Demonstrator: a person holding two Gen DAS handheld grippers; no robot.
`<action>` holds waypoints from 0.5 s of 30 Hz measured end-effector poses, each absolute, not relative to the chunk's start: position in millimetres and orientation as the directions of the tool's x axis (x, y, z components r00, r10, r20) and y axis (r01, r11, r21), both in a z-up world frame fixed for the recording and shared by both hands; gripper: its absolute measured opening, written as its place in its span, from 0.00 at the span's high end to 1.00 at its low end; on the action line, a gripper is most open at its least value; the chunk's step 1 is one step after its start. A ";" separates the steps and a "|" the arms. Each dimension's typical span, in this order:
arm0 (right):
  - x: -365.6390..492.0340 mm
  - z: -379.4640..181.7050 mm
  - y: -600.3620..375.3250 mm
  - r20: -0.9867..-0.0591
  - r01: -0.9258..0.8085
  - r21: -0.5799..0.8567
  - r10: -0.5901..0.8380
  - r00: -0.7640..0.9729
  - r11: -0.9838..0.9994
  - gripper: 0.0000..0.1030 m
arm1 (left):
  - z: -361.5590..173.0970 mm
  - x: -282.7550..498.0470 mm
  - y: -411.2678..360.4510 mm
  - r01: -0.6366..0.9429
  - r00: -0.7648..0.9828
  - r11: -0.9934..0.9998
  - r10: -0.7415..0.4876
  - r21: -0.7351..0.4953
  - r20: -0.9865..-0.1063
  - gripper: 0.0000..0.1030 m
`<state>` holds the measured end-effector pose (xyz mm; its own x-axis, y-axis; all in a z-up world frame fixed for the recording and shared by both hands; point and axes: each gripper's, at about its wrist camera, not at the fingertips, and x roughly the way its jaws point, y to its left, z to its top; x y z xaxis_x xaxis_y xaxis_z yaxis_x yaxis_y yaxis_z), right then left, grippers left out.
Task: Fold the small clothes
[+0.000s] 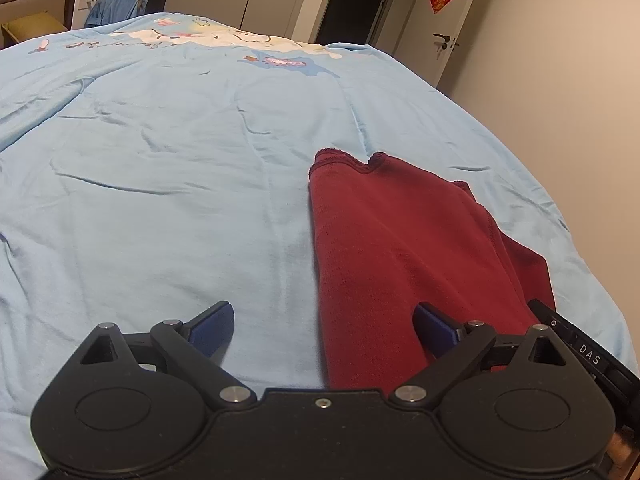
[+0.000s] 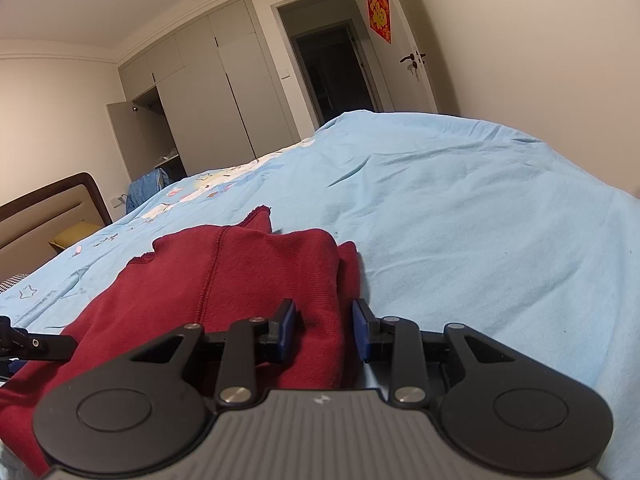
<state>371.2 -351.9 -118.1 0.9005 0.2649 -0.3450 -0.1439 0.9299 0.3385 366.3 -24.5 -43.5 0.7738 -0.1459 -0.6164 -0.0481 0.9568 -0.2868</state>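
A dark red knit garment (image 1: 400, 248) lies folded on the light blue bedsheet (image 1: 180, 200). My left gripper (image 1: 324, 330) is open wide, low over the sheet. The garment's left edge runs between its blue pads (image 1: 212, 328), and the right pad rests over the red cloth. In the right wrist view my right gripper (image 2: 324, 330) is open only a narrow gap, with the garment's (image 2: 248, 276) layered right edge lying between its fingers (image 2: 286, 326). The cloth looks flat, not lifted. Each gripper shows at the edge of the other view: the right gripper's body (image 1: 584, 346) and part of the left gripper (image 2: 28, 344).
The bedsheet (image 2: 480, 208) spreads wide ahead and to the left, with a cartoon print (image 1: 224, 38) at the far end. A headboard (image 2: 52, 204), a blue cloth heap (image 1: 120, 6), wardrobes (image 2: 224, 80) and a dark doorway (image 2: 332, 68) lie beyond the bed.
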 end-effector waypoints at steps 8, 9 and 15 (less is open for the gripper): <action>369.5 -119.4 -351.6 -0.339 -0.148 0.340 0.267 0.902 0.929 0.68 | -42.8 365.2 -26.9 -0.043 0.776 0.958 -0.146 -0.282 -0.613 0.10; 369.6 -119.7 -351.8 -0.338 -0.148 0.341 0.268 0.902 0.928 0.68 | -42.0 364.8 -27.6 -0.037 0.777 0.958 -0.151 -0.284 -0.612 0.12; 368.8 -120.7 -352.0 -0.333 -0.150 0.346 0.271 0.903 0.926 0.68 | -41.5 367.7 -31.1 0.007 0.765 0.943 -0.219 -0.332 -0.606 0.35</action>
